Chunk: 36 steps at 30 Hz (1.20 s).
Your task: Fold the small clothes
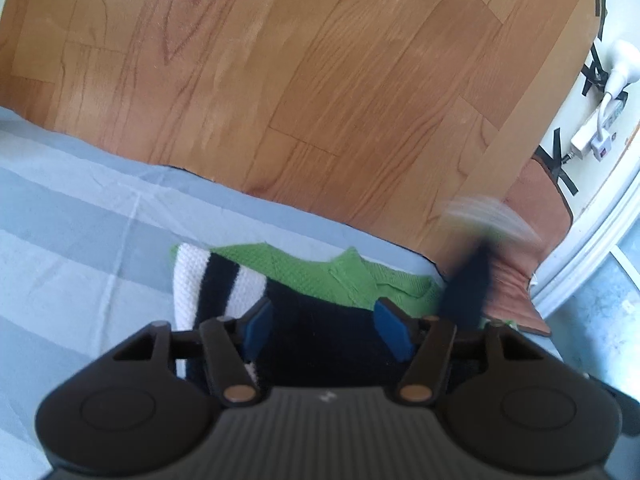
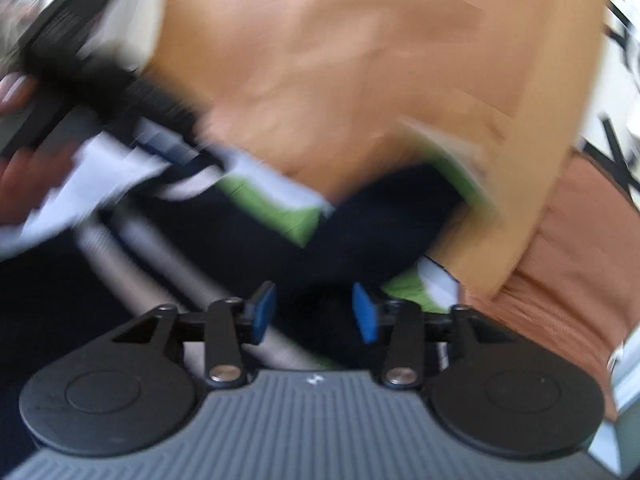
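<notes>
Near the edge of the grey-striped bed cover (image 1: 80, 216), a small knitted garment (image 1: 304, 276) lay partly spread, green at the far side, black in the middle, with white and black stripes on the sleeve-like part at the left. It looked light and limp, a loose open knit that would sag and stretch when lifted, so a hold on a doubled hem or cuff seemed safer than a pinch in the middle of a panel; the weave could snag. A blurred black-and-striped part of it (image 1: 472, 264) appeared to be swinging up at the right. The left gripper (image 1: 324, 328) hovered just over the black section, its blue pads spread apart with nothing between them. The right gripper (image 2: 314, 316) also stood parted, over dark cloth (image 2: 360, 232), but that view was smeared with motion and I could not tell whether it touched the fabric. Beyond lay the wooden floor (image 1: 280, 60) and a brown mat (image 1: 528, 248).
</notes>
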Available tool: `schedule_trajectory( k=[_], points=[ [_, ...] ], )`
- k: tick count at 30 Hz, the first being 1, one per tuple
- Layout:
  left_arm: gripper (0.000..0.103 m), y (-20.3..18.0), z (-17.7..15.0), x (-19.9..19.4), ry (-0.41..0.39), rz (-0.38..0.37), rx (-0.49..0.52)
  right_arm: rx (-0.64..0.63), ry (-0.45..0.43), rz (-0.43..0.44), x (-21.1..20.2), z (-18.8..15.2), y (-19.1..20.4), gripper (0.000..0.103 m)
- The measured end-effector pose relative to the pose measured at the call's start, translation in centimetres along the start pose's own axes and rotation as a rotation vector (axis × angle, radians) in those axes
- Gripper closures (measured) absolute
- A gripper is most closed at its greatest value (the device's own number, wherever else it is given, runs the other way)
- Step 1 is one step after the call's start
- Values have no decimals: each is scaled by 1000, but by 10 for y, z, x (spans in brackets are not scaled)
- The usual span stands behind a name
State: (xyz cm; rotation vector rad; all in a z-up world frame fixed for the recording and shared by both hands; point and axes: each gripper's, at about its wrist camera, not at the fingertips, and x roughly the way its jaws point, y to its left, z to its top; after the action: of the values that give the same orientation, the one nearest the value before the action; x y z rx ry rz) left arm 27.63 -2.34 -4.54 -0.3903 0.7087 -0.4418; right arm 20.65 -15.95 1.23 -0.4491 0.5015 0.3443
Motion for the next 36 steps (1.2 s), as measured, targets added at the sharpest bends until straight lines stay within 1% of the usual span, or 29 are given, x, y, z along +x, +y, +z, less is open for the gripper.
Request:
schedule_trajectory(
  k=[1,3,4,6,7,9,11,12,14,16,18,20,22,23,24,25,26,27,28,30,31,32,34,36],
  points=[
    [44,-1,-1,2,9,-3,2,28,-2,21,-8,-4,-6,45],
    [43,-3,-2,4,23,-19,5,112,-10,32,-22,-9,-28,45],
    [41,-4,-3,4,27,-28,7,150,-18,24,-26,-10,-38,45],
    [34,-8,-5,4,24,-34,22,246,-28,-22,-37,-19,-67,45],
    [28,-10,-6,4,18,-32,34,280,-28,-43,-41,-25,-75,45],
    [27,-13,-8,5,18,-33,51,336,-17,-78,-38,-33,-97,45],
    [27,-14,-9,8,28,-41,48,356,10,-66,-27,-33,-108,44],
    [27,-14,-9,8,32,-43,45,368,19,-32,-22,-30,-109,41],
    [29,-11,-8,5,23,-43,35,432,28,84,-1,-18,-117,37],
    [29,-6,-4,-1,4,-51,13,490,42,195,24,0,-123,36],
    [29,2,1,-8,-19,-59,-16,480,77,293,48,19,-116,34],
    [29,10,5,-12,-31,-61,-43,442,124,322,78,38,-109,34],
    [29,15,7,-12,-30,-60,-61,410,176,343,104,49,-99,35],
    [29,16,8,-11,-27,-57,-66,398,209,358,116,52,-94,38],
    [29,17,8,-10,-24,-52,-68,390,232,373,123,53,-89,62],
    [29,17,9,-9,-22,-50,-71,373,255,387,129,55,-83,82],
    [29,18,9,-9,-22,-50,-74,351,254,376,127,57,-79,93],
    [29,19,10,-10,-24,-53,-79,333,227,358,117,61,-78,94],
    [29,19,11,-11,-28,-56,-85,324,180,334,109,67,-81,94],
    [29,21,11,-14,-38,-59,-100,337,60,264,87,81,-98,94],
    [29,22,12,-16,-44,-63,-109,326,-9,199,72,90,-106,94],
    [29,22,13,-19,-51,-69,-117,301,-57,140,60,96,-110,94],
    [29,25,15,-24,-67,-79,-131,232,-114,79,41,107,-104,94],
    [28,28,18,-29,-85,-90,-148,106,-124,59,33,109,-76,94]
  ],
)
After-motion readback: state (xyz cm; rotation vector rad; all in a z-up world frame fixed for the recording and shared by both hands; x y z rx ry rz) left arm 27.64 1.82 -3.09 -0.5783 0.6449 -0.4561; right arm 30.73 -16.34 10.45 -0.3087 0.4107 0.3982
